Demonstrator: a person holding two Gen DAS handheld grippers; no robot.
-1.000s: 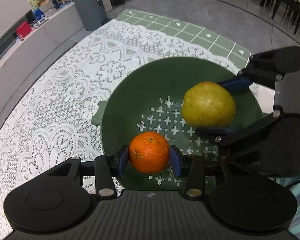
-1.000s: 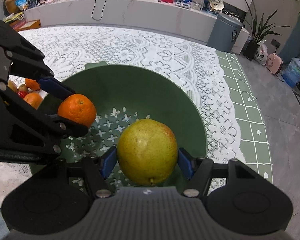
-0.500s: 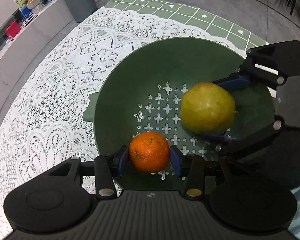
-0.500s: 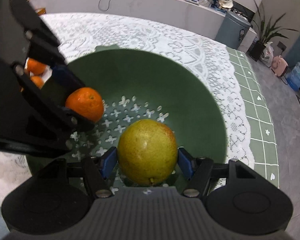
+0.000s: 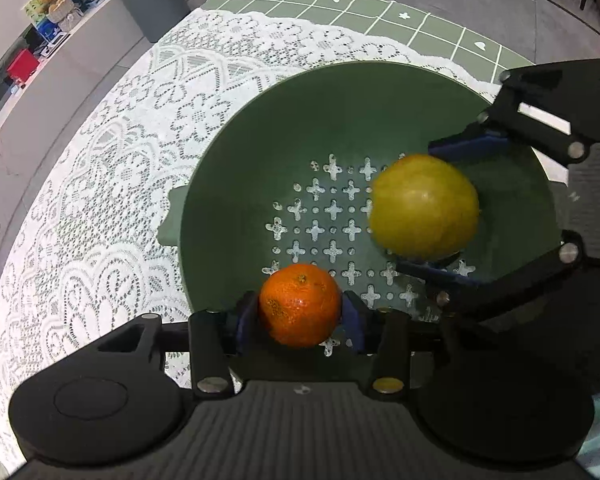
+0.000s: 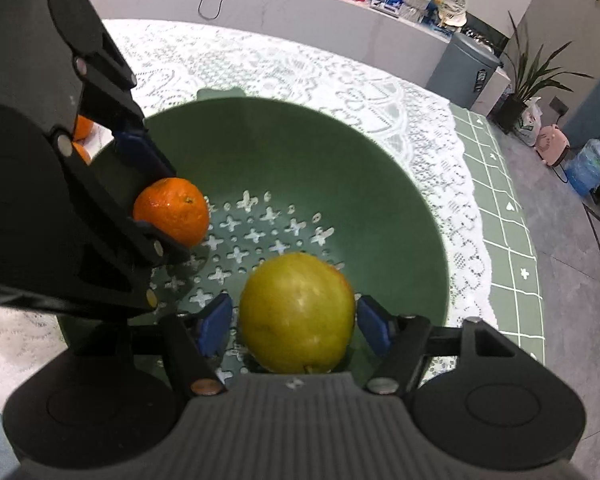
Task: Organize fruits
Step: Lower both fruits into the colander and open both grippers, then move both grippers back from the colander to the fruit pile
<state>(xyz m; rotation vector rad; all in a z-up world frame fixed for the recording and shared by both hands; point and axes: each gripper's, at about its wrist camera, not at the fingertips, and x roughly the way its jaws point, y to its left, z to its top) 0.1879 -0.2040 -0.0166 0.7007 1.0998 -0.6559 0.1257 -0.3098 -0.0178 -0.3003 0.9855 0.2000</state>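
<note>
green plastic colander (image 5: pixel 260 128) sits on a white lace tablecloth (image 5: pixel 100 184), and both grippers reach down into it. the left gripper (image 5: pixel 300 318) has the orange (image 5: pixel 299 304) between its blue pads at the near wall of the bowl; its jaws have just been opening, and a thin gap shows at the right pad, while contact at the left pad cannot be told. seen from the right wrist, the orange (image 6: pixel 172 210) hangs just above the cross-shaped drain holes.

the right gripper (image 6: pixel 296 322) stands wider, its jaws also just opening. the yellow-green pear (image 6: pixel 296 312) lies between its pads with clear space on both sides, low in the colander over the perforated floor. from the left wrist the pear (image 5: pixel 424 206) looks blurred.

more oranges (image 6: pixel 82 128) peek out behind the left gripper, outside the colander. a grey bin (image 6: pixel 464 70) stands past the table edge.
</note>
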